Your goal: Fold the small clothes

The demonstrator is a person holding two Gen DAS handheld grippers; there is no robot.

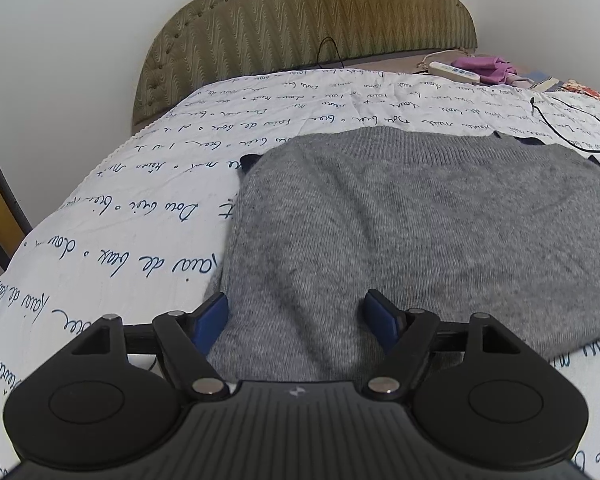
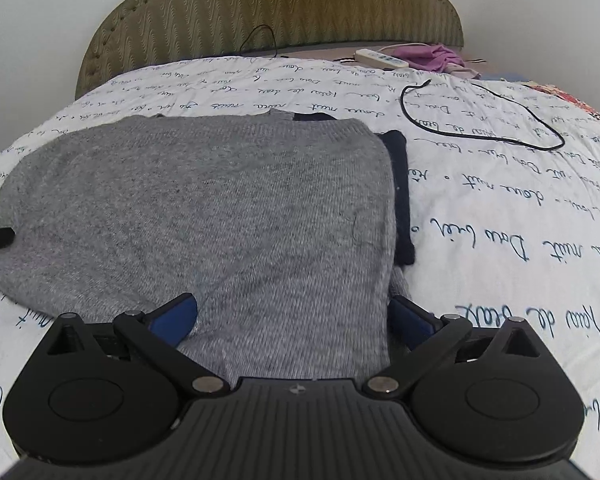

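Closest to each camera were the black gripper bodies, with blue pads at the finger ends. On the left gripper [image 1: 296, 318] the fingers stood spread, with the near hem of the grey sweater [image 1: 400, 232] lying between them, and nothing was pinched. On the right gripper [image 2: 294, 316] the fingers were spread even wider, one pad over the knit and the other at its right edge, also holding nothing.

The grey sweater lay flat on the bedsheet [image 2: 500, 208], already folded narrower, with a dark navy part [image 2: 400, 184] showing from under its right side. I judged that the step in hand was the grasp of the near hem at both corners (the sides seemed already folded in). The next move would ask both grippers to close on the hem, then lift it and carry it toward the collar.

The bedsheet carried blue handwritten script; I could read only something like "nuit". A black cable [image 2: 480, 120] lay well apart from the sweater.
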